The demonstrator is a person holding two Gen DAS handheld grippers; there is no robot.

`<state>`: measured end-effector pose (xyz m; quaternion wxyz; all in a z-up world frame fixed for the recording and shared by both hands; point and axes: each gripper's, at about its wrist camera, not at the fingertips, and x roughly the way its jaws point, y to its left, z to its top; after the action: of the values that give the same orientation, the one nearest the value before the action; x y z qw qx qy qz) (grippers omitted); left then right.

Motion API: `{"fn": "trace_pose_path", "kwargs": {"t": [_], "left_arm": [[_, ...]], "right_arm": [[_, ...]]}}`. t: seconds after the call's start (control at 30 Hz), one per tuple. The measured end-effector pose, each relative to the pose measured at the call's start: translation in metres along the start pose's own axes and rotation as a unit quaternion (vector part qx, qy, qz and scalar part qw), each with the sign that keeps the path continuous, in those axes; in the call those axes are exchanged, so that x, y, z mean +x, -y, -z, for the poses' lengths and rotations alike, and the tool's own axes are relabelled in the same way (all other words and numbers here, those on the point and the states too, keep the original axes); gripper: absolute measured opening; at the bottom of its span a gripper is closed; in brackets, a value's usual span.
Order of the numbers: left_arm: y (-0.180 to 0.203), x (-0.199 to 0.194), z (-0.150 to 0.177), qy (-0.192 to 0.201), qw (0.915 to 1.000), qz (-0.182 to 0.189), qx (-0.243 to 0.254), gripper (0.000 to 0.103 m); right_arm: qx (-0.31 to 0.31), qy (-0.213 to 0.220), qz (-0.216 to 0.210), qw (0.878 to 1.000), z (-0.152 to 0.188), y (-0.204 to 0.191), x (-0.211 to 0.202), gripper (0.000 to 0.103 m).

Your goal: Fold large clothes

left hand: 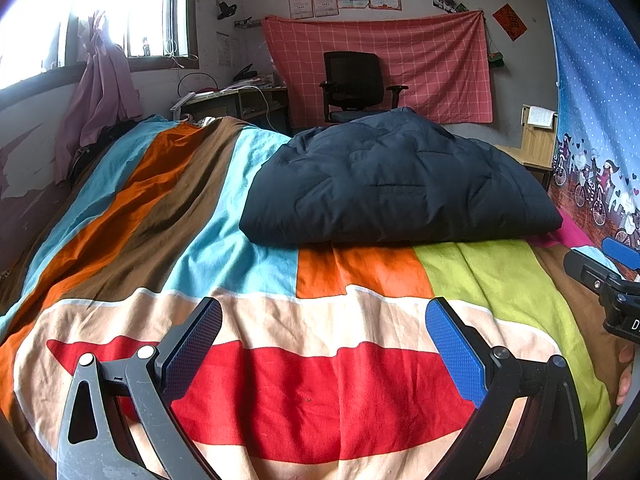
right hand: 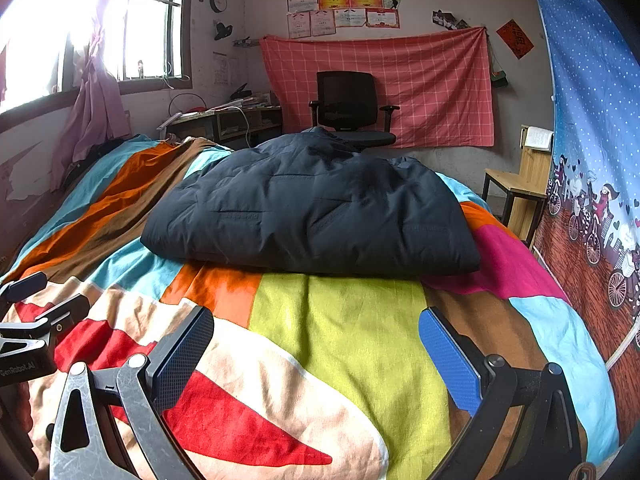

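A dark navy quilted jacket (left hand: 396, 184) lies folded into a thick bundle on the multicoloured bedspread (left hand: 280, 380); it also shows in the right wrist view (right hand: 312, 208). My left gripper (left hand: 324, 320) is open and empty, held above the red and cream part of the spread, short of the jacket. My right gripper (right hand: 316, 332) is open and empty above the green patch, short of the jacket's near edge. The right gripper also shows at the right edge of the left wrist view (left hand: 608, 276), and the left gripper at the left edge of the right wrist view (right hand: 28, 332).
A black office chair (left hand: 352, 84) stands past the bed before a pink checked cloth on the wall (left hand: 380, 64). A cluttered desk (left hand: 236, 100) is under the window. A wooden chair (right hand: 516, 188) stands at the right. A blue printed curtain (right hand: 592, 152) hangs along the bed's right side.
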<state>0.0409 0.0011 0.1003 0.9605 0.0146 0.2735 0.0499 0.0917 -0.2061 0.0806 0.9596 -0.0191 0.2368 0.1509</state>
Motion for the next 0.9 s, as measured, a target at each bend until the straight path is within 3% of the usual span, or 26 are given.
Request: {"fn": "trace_pose_path", "kwargs": {"t": [0.9], "left_arm": [[-0.0035, 0.0009, 0.0014, 0.002, 1.0000, 0.003, 0.001, 0.100]], "right_arm": [[0.000, 0.000, 0.000, 1.000, -0.0004, 0.0001, -0.0002, 0.103]]}}
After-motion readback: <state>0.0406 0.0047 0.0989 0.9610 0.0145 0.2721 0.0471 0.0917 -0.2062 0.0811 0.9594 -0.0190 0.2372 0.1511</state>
